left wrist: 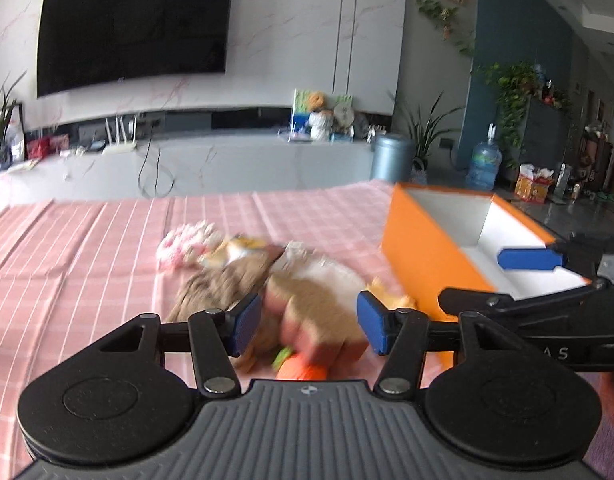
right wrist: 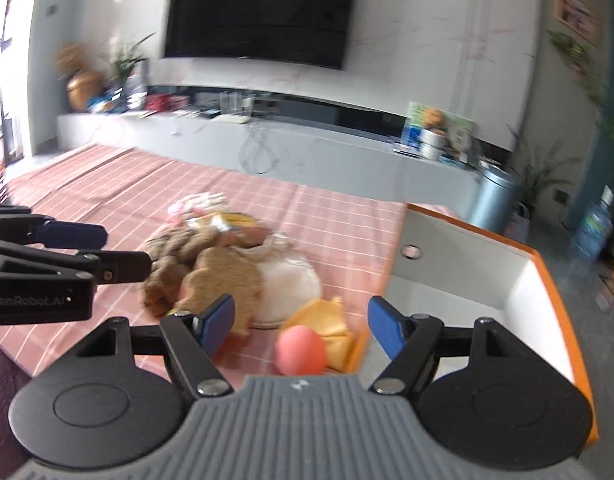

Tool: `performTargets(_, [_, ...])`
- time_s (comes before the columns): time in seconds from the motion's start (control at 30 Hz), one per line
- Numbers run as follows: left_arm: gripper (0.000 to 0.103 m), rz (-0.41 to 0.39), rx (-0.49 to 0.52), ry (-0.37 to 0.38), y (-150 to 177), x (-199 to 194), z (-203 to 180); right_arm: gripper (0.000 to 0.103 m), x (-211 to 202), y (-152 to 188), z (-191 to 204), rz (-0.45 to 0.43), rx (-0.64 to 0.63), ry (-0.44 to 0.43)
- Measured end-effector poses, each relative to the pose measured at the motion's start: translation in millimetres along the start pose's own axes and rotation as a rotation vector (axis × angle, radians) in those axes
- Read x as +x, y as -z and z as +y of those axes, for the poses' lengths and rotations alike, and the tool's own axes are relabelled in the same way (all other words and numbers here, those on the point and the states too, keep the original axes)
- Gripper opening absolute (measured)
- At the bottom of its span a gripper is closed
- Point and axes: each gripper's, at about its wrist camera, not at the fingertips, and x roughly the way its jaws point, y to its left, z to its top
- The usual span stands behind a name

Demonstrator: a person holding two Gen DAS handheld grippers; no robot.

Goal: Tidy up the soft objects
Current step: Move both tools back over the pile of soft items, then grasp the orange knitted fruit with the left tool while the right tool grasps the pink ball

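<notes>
A heap of soft toys lies on the pink checked cloth (left wrist: 87, 240): a brown and white plush (left wrist: 319, 292), a brown knitted one (left wrist: 223, 280), a pink and white fluffy one (left wrist: 187, 246), a yellow piece (right wrist: 327, 320) and an orange-pink ball (right wrist: 301, 350). An orange box (left wrist: 423, 256) with a white inside stands right of the heap. My left gripper (left wrist: 309, 322) is open, its jaws on either side of the brown and white plush. My right gripper (right wrist: 301, 324) is open just above the ball and yellow piece, beside the box (right wrist: 467, 264).
A long grey TV bench (left wrist: 227, 160) with clutter and a black TV (left wrist: 135, 24) stand behind the table. A grey bin (left wrist: 391, 156), plants and a water bottle (left wrist: 483, 162) are at the right. The right gripper's fingertip (left wrist: 531, 259) reaches over the box.
</notes>
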Motion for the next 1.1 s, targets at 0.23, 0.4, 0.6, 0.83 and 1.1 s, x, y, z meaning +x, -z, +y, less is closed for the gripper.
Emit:
performTargets(0.23, [0.057,0.105,-0.028,0.023,15.1,-3.1,33.1,0.063,17.3,-2.6,24.2,0.055,-0.143,-0.081])
performTargets(0.4, [0.058,0.163,-0.030,0.052,27.4,5.2,35.6,0.056,35.2,-5.7,28.7,0.133,-0.229,-0.131])
performTargets(0.6, [0.062,0.223,0.056,0.107,36.1,31.2,27.3,0.056,66.5,-14.8,18.9,0.311,-0.365,-0.181])
performTargets(0.83, [0.068,0.274,0.154,0.105,42.7,61.0,19.1,0.058,114.9,-28.9,4.8,0.555,-0.413,-0.231])
performTargets(1.1, [0.067,0.315,0.155,0.098,45.8,81.0,17.7,0.064,144.6,-31.5,11.7,0.626,-0.533,-0.193])
